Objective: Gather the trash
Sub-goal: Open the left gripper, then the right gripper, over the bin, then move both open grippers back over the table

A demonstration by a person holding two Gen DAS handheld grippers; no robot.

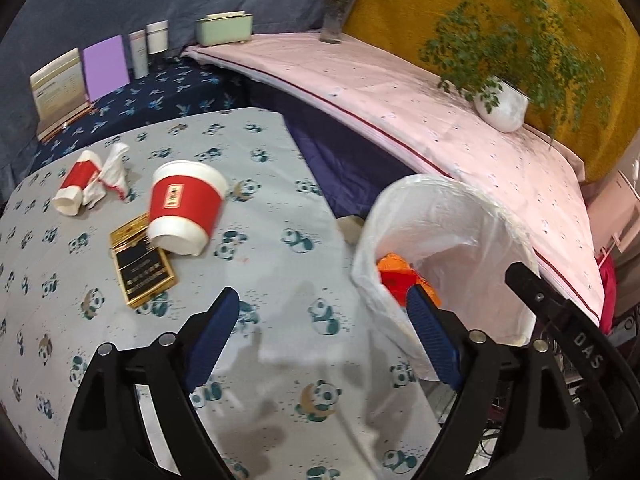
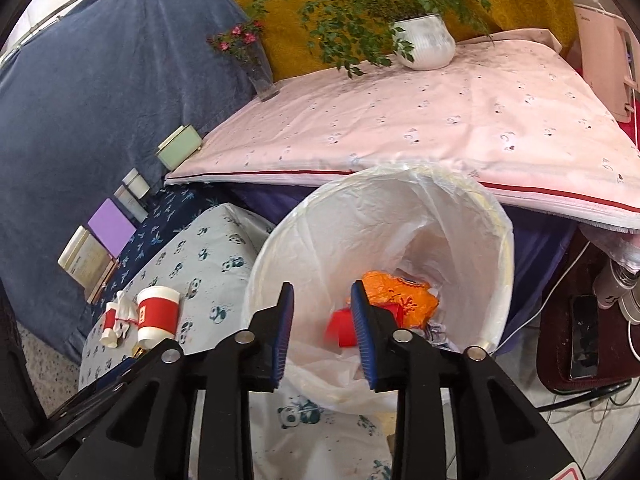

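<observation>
Left gripper (image 1: pixel 324 320) gapes empty over the table (image 1: pixel 280 208); cup (image 1: pixel 185 207) at ten o'clock. Right gripper (image 2: pixel 322 302), parted, empty, hangs above the bin (image 2: pixel 496 248).

Both wrist views angled down, sharing bin (image 1: pixel 448 216).

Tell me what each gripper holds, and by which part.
Nothing: the left gripper is open over the panda tablecloth; the right gripper is open above the lined bin.
</observation>
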